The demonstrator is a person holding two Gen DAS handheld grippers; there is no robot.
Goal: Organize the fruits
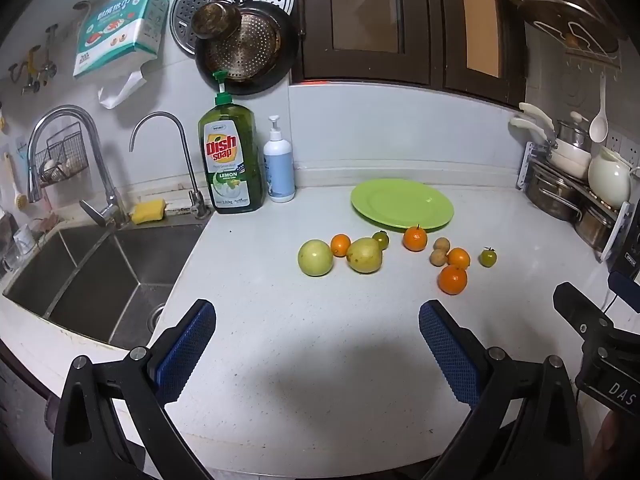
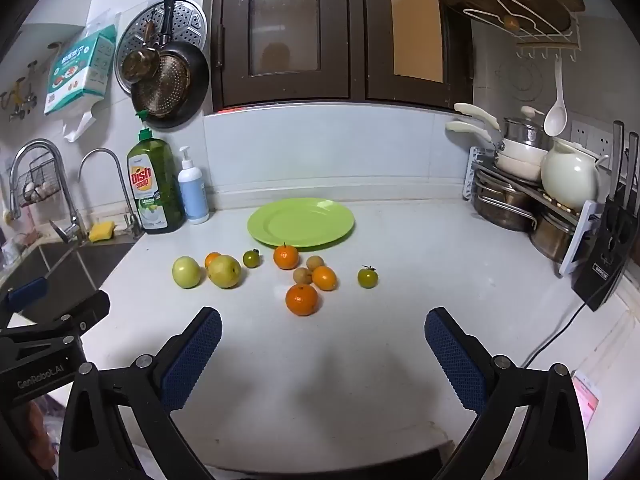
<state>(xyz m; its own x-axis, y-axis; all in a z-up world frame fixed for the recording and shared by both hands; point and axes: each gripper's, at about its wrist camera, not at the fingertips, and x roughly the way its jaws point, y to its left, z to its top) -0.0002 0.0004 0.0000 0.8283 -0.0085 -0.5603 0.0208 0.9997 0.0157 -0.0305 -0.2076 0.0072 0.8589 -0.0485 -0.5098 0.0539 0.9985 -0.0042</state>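
Both claws, left (image 1: 316,344) and right (image 2: 322,350), gape empty; nearest orange (image 2: 302,299) at 12 o'clock looks round, firm, roll-prone—pinch its middle.

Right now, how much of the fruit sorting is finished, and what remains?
Done: nothing; the green plate is bare. In hand: nothing; the left gripper and right gripper are open and empty above the counter. Left: every fruit, among them the nearest orange and the pear.
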